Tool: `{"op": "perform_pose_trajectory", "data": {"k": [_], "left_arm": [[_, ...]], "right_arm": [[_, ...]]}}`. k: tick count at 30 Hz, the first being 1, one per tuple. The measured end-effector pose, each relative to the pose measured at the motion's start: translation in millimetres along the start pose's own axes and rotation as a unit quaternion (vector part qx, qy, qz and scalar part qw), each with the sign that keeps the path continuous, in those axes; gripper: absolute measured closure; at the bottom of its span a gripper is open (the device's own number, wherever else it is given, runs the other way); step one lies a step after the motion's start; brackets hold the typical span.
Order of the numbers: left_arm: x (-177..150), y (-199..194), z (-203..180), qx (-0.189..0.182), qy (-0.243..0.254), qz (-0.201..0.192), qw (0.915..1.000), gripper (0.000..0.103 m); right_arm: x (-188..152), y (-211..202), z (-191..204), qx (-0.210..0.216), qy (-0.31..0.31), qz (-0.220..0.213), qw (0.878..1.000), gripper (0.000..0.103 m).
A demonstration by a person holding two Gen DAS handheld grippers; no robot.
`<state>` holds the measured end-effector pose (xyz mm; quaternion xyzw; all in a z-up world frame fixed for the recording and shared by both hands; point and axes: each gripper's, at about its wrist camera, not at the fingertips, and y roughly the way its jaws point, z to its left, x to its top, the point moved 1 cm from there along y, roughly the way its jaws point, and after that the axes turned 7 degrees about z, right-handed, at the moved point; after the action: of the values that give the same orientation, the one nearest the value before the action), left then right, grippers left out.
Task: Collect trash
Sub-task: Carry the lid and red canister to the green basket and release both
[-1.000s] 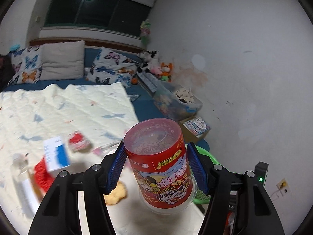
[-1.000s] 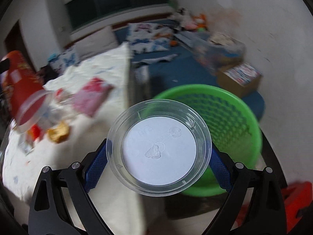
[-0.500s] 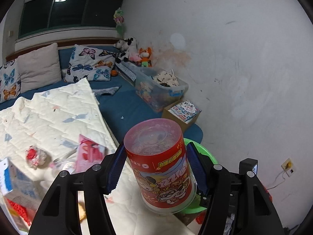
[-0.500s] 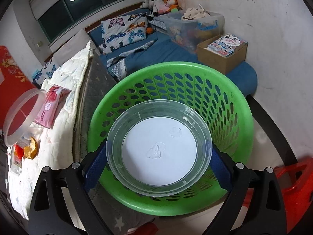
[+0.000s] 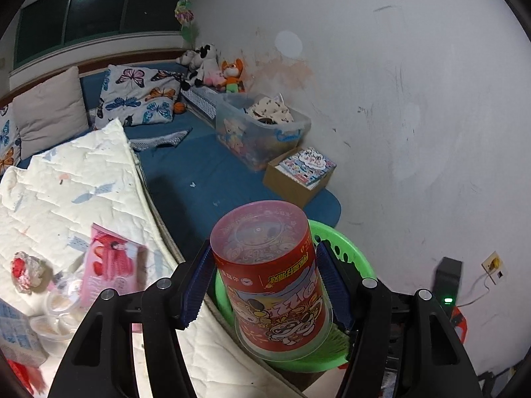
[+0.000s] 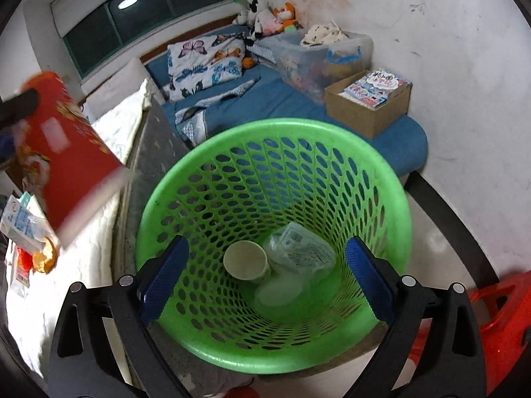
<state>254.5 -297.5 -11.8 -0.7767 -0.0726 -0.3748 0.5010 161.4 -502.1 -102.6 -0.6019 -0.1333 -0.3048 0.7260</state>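
I am partway through clearing the bed of rubbish, and the step in hand is the drop into the green basket [image 6: 375,169]. My left jaws [image 5: 264,290] are clamped on the red snack canister [image 5: 270,278], the blue pads pressing its two sides, so the tub sits upside-down between them with its clear base towards the camera. My right jaws [image 6: 267,277] stand wide with nothing between them, hanging right over the basket's mouth.

The basket stands on the floor against the side edge of the bed. In it lie a paper cup [image 6: 245,260], a crumpled clear wrapper [image 6: 300,252] and a clear plastic lid [image 6: 278,290], all at the bottom. In the left wrist view the canister covers most of the basket, only part of the green rim showing behind and beneath it. In the right wrist view the canister is up at the left, over the bed's edge rather than over the opening, so I judge it not yet above the hole.

The next move, I think, calls for carrying the canister across past the near rim until it is over the open mouth, and only then spreading the left jaws. The tub is broad, so it should be centred or it may catch the rim and tip out.

More rubbish waits on the quilt [image 5: 66,179] near the bed's side edge: a pink packet [image 5: 111,262] and a crumpled red and white wrapper [image 5: 25,270].
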Motion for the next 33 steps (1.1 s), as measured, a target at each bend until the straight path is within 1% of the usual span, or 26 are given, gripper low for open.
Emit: {"op": "perform_pose_trajectory", "data": {"k": [4,8,12,16,18,20,21,22,25,27,28,33], "left_arm": [[1,16,-10,0.006,0.013,0.013,0.9998,0.043],[6,34,-19,0.003,0.013,0.029,0.9995,0.043],[10,53,-32,0.012,0.027,0.037,0.9989,0.042],[13,73,-46,0.016,0.036,0.05,0.998,0.042],[14,80,-52,0.013,0.041,0.055,0.9975,0.042],[15,86,-58,0.003,0.044,0.057,0.9974,0.042],[16,89,-61,0.0,0.048,0.059,0.9971,0.041],[17,91,-64,0.0,0.051,0.059,0.997,0.037],[18,91,-68,-0.009,0.054,0.052,0.9972,0.037],[18,88,-67,-0.023,0.05,0.051,0.9972,0.037],[18,83,-64,-0.028,0.046,0.048,0.9974,0.037],[17,55,-50,-0.028,0.034,0.033,0.9985,0.037]], "right_arm": [[-6,-20,-11,-0.001,0.012,-0.016,1.0,0.008],[-11,-39,-21,-0.005,0.023,-0.033,0.999,0.008],[-18,-54,-29,-0.008,0.03,-0.044,0.999,0.008],[-25,-59,-34,-0.013,0.033,-0.048,0.998,0.008],[-28,-60,-37,-0.015,0.037,-0.049,0.998,0.008],[-30,-60,-40,-0.011,0.042,-0.049,0.998,0.008],[-31,-60,-41,-0.013,0.044,-0.049,0.998,0.008],[-32,-61,-43,-0.016,0.045,-0.049,0.998,0.008],[-32,-62,-44,-0.016,0.046,-0.049,0.998,0.008],[-34,-63,-43,-0.015,0.044,-0.05,0.998,0.008],[-35,-64,-41,-0.015,0.042,-0.051,0.998,0.008],[-38,-67,-32,-0.005,0.035,-0.053,0.998,0.008]]}}
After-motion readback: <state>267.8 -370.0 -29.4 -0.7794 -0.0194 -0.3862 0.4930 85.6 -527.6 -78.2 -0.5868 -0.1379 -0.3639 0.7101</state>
